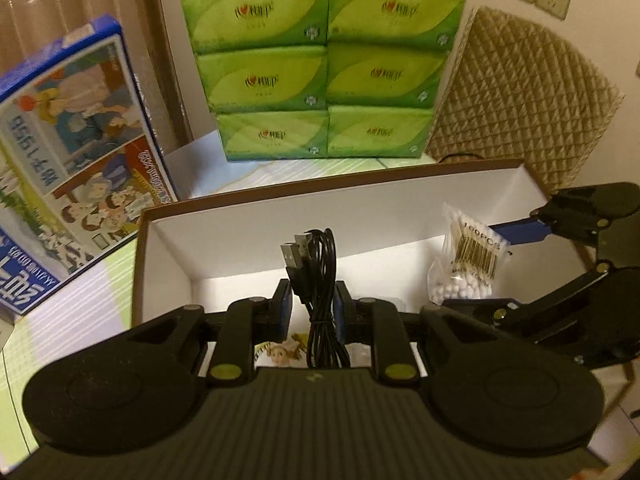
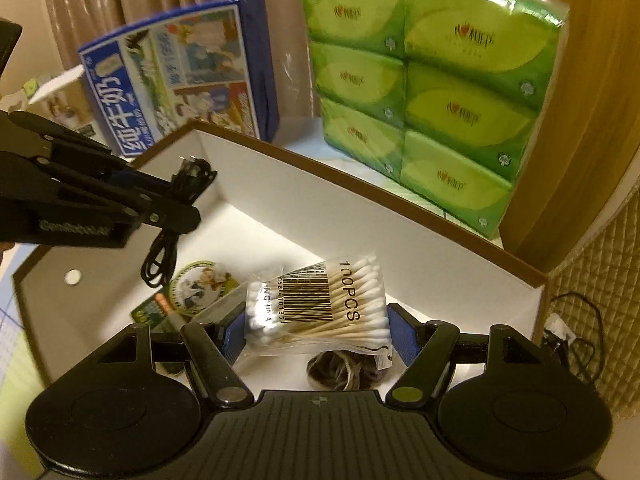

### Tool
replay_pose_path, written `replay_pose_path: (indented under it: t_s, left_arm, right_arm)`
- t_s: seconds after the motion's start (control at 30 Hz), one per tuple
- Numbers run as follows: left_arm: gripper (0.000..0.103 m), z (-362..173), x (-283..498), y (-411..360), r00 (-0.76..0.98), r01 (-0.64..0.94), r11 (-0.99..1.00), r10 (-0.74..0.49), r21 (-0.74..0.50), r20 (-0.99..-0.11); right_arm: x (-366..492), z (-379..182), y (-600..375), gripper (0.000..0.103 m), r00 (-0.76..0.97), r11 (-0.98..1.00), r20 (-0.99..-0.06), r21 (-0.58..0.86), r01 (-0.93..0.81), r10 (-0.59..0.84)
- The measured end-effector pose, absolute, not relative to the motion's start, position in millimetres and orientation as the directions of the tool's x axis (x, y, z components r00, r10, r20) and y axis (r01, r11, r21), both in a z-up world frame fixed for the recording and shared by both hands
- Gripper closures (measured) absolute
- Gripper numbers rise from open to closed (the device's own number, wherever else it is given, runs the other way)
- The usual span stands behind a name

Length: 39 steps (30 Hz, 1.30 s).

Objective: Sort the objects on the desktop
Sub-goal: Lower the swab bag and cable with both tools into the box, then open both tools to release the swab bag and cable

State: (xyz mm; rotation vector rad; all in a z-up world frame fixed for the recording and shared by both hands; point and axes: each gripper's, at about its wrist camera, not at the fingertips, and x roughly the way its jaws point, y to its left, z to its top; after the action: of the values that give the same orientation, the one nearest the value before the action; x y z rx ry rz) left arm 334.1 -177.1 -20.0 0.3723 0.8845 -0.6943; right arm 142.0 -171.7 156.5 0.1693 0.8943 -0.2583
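My left gripper [image 1: 314, 304] is shut on a coiled black USB cable [image 1: 316, 276] and holds it above the open white box [image 1: 280, 216]. In the right wrist view the cable [image 2: 176, 216] hangs from the left gripper [image 2: 188, 196] over the box's left part. My right gripper [image 2: 316, 330] is shut on a clear bag of cotton swabs [image 2: 320, 304] and holds it over the box [image 2: 440, 276]. The bag also shows in the left wrist view [image 1: 468, 260], held by the right gripper [image 1: 486, 264].
A round sticker and card [image 2: 192, 288] and a dark tangle of bands [image 2: 344, 372] lie in the box. A green tissue pack [image 1: 324, 64] stands behind it, a blue milk carton box [image 1: 72, 152] to the left, a quilted cushion [image 1: 520, 92] to the right.
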Motion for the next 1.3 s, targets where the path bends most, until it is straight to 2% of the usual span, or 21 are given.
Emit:
replay_pose_path:
  t_s: [0.43, 0.6, 1.0, 1.07, 1.1, 1.13, 1.2, 1.3]
  left_arm:
    - [0.086, -65, 361, -203, 0.417, 0.700, 0.710, -0.318, 0.077, -0.852]
    - [0.085, -65, 360, -205, 0.443, 0.708, 0.696, -0.307, 0.119, -0.842]
    - [0.081, -61, 358, -193, 0.433, 0.698, 0.709, -0.311, 0.097, -0.846]
    - [0.076, -60, 357, -191, 0.435, 0.697, 0.711, -0.311, 0.097, -0.845]
    - [0.076, -59, 356, -190, 0.438, 0.697, 0.710, -0.311, 0.100, -0.843]
    - [0.076, -57, 355, -188, 0.440, 0.697, 0.709, -0.312, 0.102, -0.842]
    - [0.075, -55, 353, -186, 0.444, 0.697, 0.709, -0.314, 0.103, -0.839]
    - [0.063, -51, 350, -184, 0.448, 0.696, 0.710, -0.318, 0.102, -0.836]
  right_arm:
    - [162, 137, -191, 0.034, 0.555, 0.941, -0.818, 0.055, 0.335, -0.150]
    - [164, 132, -194, 0.034, 0.544, 0.936, -0.826, 0.057, 0.347, -0.151]
    - [168, 126, -194, 0.034, 0.540, 0.932, -0.825, 0.049, 0.360, -0.165]
    - [168, 127, -192, 0.022, 0.547, 0.932, -0.818, 0.035, 0.361, -0.181]
    - [168, 127, -190, 0.010, 0.544, 0.928, -0.813, 0.012, 0.372, -0.208]
    - [167, 128, -189, 0.006, 0.546, 0.924, -0.805, -0.009, 0.381, -0.233]
    - [164, 131, -188, 0.006, 0.561, 0.927, -0.794, -0.007, 0.376, -0.234]
    - [160, 135, -188, 0.005, 0.562, 0.926, -0.797, 0.010, 0.377, -0.220]
